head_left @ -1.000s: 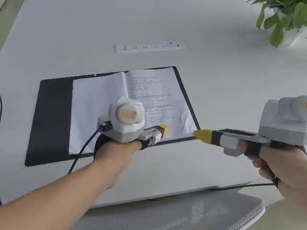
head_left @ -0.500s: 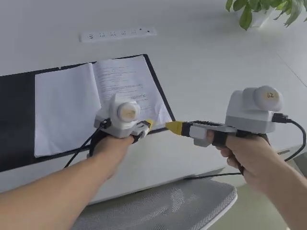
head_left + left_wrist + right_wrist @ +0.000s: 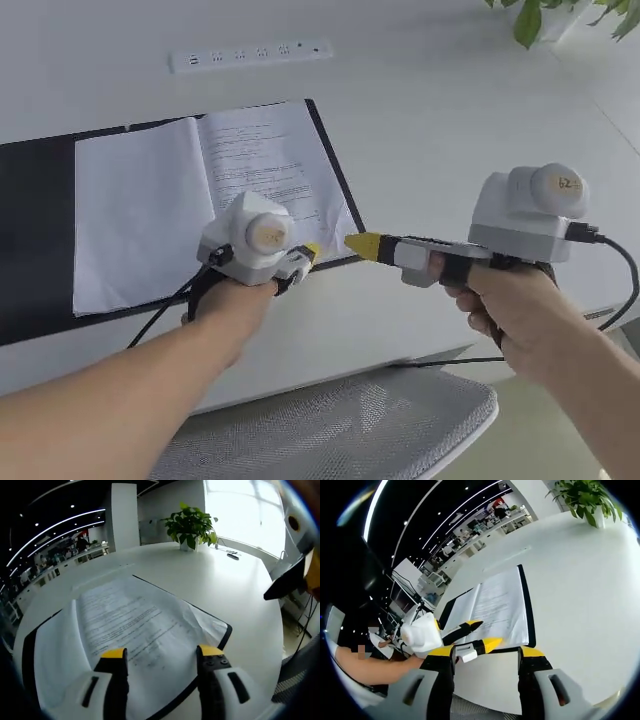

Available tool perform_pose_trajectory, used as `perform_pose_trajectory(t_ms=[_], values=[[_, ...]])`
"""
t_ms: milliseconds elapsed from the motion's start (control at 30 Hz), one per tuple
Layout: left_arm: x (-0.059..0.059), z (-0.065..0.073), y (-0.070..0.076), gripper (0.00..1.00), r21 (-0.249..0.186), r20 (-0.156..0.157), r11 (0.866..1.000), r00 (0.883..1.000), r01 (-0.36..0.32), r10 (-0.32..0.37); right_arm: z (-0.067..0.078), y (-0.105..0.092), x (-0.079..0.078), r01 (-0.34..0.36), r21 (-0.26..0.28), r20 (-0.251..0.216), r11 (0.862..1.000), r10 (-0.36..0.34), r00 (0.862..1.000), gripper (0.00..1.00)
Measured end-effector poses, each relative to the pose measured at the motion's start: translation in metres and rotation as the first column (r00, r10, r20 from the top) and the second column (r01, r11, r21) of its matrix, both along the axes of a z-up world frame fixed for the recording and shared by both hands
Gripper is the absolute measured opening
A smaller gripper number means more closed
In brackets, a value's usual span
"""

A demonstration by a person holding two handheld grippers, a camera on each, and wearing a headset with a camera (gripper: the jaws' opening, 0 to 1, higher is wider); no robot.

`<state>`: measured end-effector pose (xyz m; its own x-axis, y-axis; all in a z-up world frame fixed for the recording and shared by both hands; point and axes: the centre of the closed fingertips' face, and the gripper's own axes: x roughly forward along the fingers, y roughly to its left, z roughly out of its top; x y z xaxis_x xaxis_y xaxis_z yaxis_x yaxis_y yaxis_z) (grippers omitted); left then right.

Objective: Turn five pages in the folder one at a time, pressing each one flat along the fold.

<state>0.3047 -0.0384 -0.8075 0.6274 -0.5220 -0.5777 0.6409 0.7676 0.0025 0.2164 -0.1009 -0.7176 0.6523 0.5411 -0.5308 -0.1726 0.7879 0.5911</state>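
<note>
While folder (image 3: 45,190) lies open on table (image 3: 450,120), nothing is gripped.
Left tongs (image 3: 162,655) and right tongs (image 3: 482,652) both wide, empty, by its near right corner. Sheets (image 3: 140,220) lie either side of fold (image 3: 205,190); turns done can't be counted, likely more left.

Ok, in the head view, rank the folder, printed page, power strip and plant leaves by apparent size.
1. Folder
2. Printed page
3. Power strip
4. Plant leaves

The last place is unsure, since the frame edge cuts the leaves off and they lie farther back.
</note>
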Motion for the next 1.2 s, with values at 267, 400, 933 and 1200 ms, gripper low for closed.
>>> perform_pose_trajectory(t_ms=[267,400,933,1200], values=[[0.002,0.0,0.0,0.48,-0.016,0.015,1.0,1.0,0.011,-0.01,-0.003,0.003,0.002,-0.007,0.006,-0.004,1.0,0.007,1.0,0.49],[0.005,0.0,0.001,0.36,-0.016,0.022,1.0,1.0,0.007,-0.006,-0.007,0.002,0.002,-0.01,0.005,-0.013,1.0,0.01,1.0,0.48],[0.009,0.0,0.007,0.17,-0.027,0.016,1.0,1.0,-0.01,0.011,-0.035,0.006,0.035,0.041,0.07,-0.012,0.997,-0.04,0.999,0.41],[0.011,0.0,0.007,0.17,-0.033,0.011,0.999,1.0,-0.014,0.015,-0.059,0.004,0.047,0.095,0.125,-0.089,0.988,-0.084,0.992,0.36]])
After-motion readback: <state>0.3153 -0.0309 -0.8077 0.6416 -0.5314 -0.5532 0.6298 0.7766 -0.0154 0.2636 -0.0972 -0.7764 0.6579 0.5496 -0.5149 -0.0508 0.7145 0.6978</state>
